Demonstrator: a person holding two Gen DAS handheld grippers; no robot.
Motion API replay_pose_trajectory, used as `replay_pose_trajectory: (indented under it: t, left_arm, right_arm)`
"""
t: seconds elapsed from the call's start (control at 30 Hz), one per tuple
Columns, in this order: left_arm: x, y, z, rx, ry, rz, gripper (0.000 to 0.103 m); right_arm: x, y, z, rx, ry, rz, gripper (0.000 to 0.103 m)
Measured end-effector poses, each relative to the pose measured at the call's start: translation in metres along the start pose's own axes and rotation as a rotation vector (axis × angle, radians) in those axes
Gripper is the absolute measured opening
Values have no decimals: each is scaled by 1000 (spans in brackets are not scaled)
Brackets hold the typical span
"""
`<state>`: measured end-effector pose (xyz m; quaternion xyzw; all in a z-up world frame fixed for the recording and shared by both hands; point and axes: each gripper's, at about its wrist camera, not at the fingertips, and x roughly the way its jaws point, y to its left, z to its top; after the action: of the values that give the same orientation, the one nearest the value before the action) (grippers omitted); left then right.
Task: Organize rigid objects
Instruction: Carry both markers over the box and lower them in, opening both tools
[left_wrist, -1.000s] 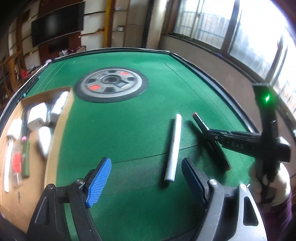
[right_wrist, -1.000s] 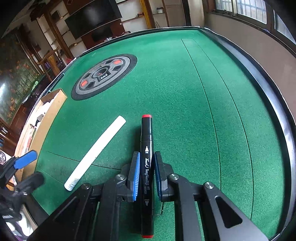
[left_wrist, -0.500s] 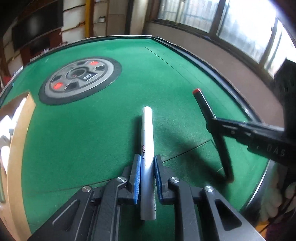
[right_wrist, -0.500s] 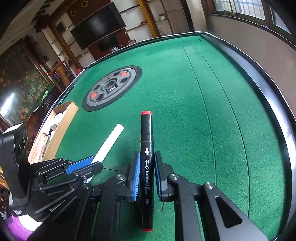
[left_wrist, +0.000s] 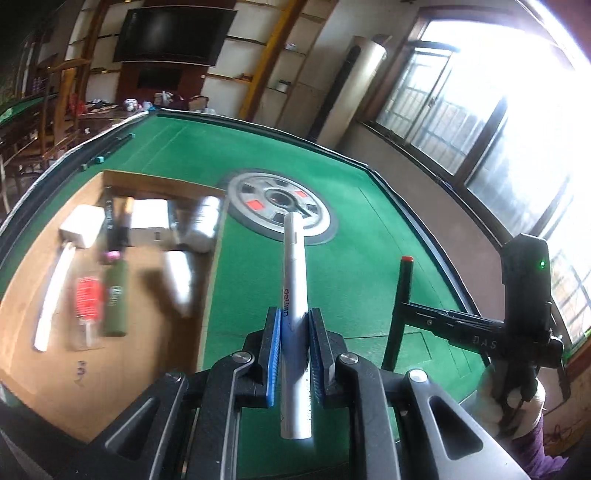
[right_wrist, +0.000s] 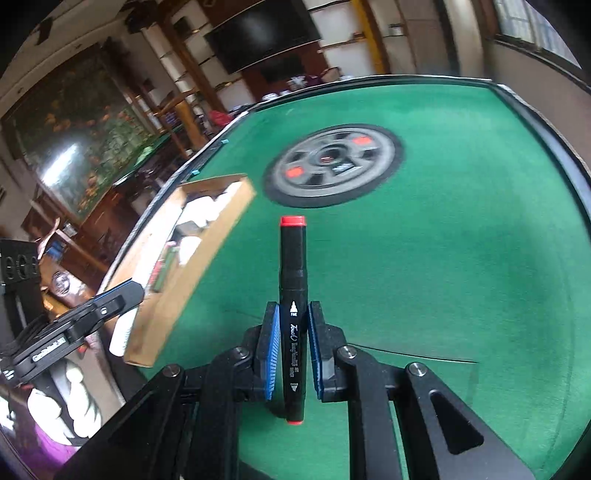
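- Cardboard tray (left_wrist: 92, 387) left of the round grey disc (left_wrist: 258, 206) on the green table (left_wrist: 369, 258); contents blurred, labels unreadable.
- My left gripper (left_wrist: 293, 354), just closed: pads clamped on white pen (left_wrist: 293, 280), print reads "deli". Held off the felt, long axis straight ahead, tip toward the disc.
- My right gripper (right_wrist: 291, 349): pads clamped on black marker (right_wrist: 293, 295), "Touch" script and "FINE" readable. Red-capped end toward the disc, right of the tray.
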<state>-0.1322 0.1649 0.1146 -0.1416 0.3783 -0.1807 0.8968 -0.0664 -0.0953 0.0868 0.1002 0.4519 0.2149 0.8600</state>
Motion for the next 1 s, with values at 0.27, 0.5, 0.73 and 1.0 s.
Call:
replay_pose_trajectory:
  t: [0.27, 0.5, 0.73, 1.0]
  left_arm:
    - [-33, 94, -5, -180, -70, 160, 14]
    - [-15, 146, -17, -293, -9, 230, 14]
    - [1, 152, -18, -273, 25, 273, 15]
    - [2, 148, -16, -234, -10, 268, 50]
  right_arm:
    - [45, 75, 20, -50, 116, 230, 15]
    - [103, 122, 38, -33, 224, 300, 15]
    - [159, 146, 50, -16, 259, 177, 15]
    - [172, 164, 50, -100, 202, 34, 22]
